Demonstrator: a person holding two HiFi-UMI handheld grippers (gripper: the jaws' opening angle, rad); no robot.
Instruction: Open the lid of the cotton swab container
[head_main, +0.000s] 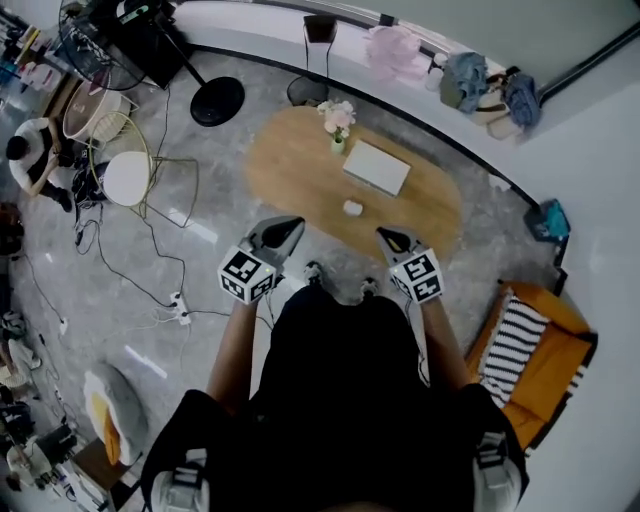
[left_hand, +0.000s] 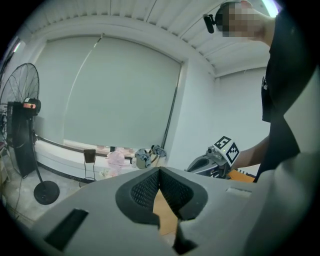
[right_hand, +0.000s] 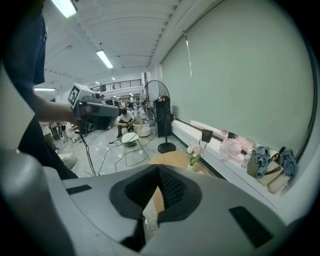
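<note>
Head view: the cotton swab container (head_main: 352, 208) sits small and white on the oval wooden worktop (head_main: 290, 170), toward the near edge. The left tongs (head_main: 289, 229) and right tongs (head_main: 389, 238) hang either side of it, both clear of it. Left gripper view: the tongs (left_hand: 160, 172) are pressed together with nothing between them. Right gripper view: the tongs (right_hand: 159, 170) are likewise closed and empty, with a flower vase (right_hand: 194, 152) beyond.

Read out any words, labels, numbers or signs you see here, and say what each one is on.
No readable text anywhere.
Cubes on the left gripper and right gripper: black-and-white square patterns, no letters.
Small white container on the wooden table: any print too small to read.
</note>
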